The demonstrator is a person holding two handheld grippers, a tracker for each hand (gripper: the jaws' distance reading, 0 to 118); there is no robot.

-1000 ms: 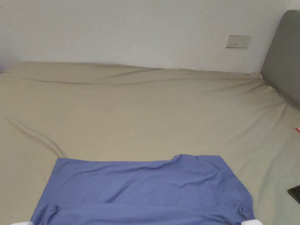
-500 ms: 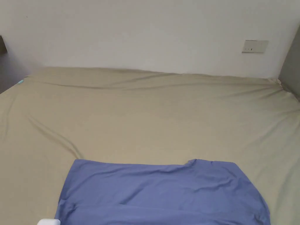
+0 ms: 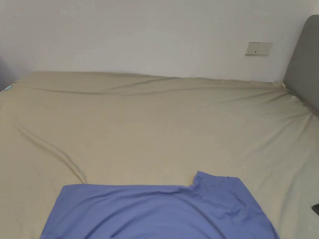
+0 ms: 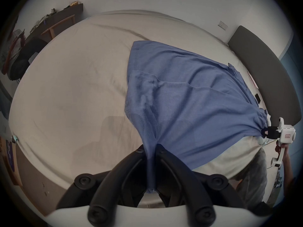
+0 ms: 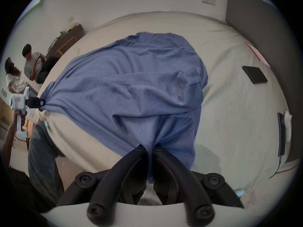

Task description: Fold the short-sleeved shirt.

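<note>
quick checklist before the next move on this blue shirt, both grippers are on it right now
1. Left gripper shut on the blue shirt: ok, cloth is pinched between its jaws.
2. Right gripper shut on the shirt: ok, fabric is bunched between its jaws.
3. Shirt pulled taut between the two grips: ok, cloth stretches from one gripper to the other, with some wrinkles left.
4. Far edge of the shirt flat on the bed sheet: not ok, it is stepped, one part reaching farther than the rest.
5. Bed space beyond the shirt free: ok, bare sheet there; the dark phone lies off to the side.
6. Which end of the shirt is gripped: cannot tell.
</note>
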